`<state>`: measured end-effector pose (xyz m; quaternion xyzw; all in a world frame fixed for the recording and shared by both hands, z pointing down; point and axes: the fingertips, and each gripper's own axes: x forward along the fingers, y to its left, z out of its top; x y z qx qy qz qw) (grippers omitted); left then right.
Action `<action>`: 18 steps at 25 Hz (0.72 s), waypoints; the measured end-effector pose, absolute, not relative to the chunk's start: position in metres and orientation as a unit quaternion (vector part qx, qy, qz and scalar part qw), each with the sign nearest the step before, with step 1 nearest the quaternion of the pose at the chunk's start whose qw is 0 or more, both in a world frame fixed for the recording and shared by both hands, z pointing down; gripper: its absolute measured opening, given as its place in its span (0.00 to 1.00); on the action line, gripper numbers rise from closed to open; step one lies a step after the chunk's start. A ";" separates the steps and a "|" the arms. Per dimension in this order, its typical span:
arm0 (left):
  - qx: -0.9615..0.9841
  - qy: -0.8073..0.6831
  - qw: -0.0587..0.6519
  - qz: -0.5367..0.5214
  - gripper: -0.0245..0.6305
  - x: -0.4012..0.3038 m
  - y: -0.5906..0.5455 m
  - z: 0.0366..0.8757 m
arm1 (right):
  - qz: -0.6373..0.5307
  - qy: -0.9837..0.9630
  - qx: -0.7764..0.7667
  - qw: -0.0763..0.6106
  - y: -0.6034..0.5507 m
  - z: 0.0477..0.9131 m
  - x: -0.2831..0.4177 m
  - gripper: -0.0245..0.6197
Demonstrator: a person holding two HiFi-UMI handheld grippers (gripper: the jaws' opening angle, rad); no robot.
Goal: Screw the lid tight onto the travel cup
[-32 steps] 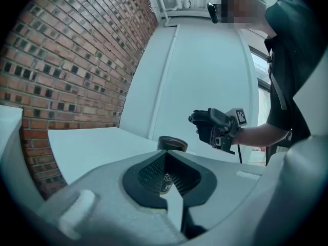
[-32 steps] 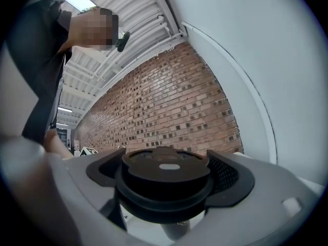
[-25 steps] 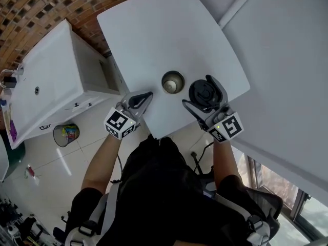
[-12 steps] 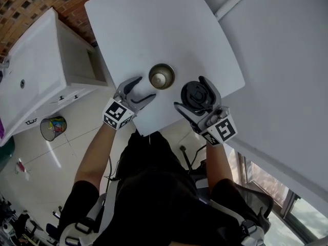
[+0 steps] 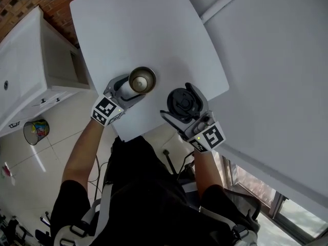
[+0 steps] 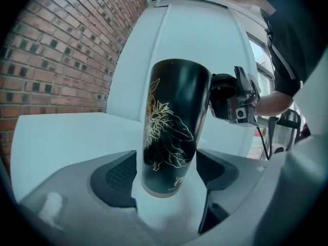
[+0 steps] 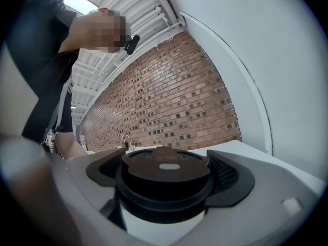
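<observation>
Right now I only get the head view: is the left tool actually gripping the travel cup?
Observer: No. In the left gripper view the left tool has just been opening. The travel cup stands upright between its pads, with a gap on each side.
Operator: And the lid?
Observer: The right gripper view shows the right tool clamped on the lid from both sides.
Operator: Which cup is this? I only see a steel inside.
Observer: From the left gripper view its outer wall is black with a gold flower drawing.
</observation>
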<state>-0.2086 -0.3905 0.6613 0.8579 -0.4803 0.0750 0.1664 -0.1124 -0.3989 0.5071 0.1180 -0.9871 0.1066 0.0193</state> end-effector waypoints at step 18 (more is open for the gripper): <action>0.876 -0.453 0.148 0.077 0.59 -0.194 -0.403 0.664 | 0.065 -0.996 0.059 0.001 -0.407 0.494 -0.198 0.80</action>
